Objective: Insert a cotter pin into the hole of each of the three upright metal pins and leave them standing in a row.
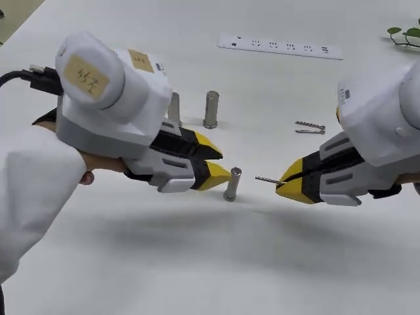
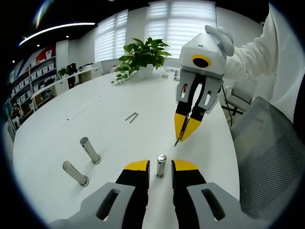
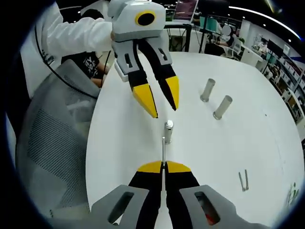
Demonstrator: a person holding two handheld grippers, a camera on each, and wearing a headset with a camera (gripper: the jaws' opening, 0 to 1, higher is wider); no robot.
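A short upright metal pin (image 1: 231,184) stands at the tips of my left gripper (image 1: 224,165). Its jaws are open, and in the left gripper view (image 2: 160,166) the pin (image 2: 161,165) sits in the gap with space on both sides. My right gripper (image 1: 283,182) is shut on a thin cotter pin (image 1: 268,179) that points at the metal pin's top. From the right gripper view the cotter pin (image 3: 163,150) reaches almost to the pin (image 3: 168,131), in front of my right gripper (image 3: 163,165). Two more metal pins (image 1: 211,109) (image 1: 174,108) stand behind, one partly hidden by the left gripper.
Two spare cotter pins (image 1: 310,127) lie on the white table (image 1: 197,262) to the right. A white power strip (image 1: 281,46) lies at the far edge, with a plant (image 1: 407,34) at the far right. A mesh chair (image 3: 52,129) stands beside the table.
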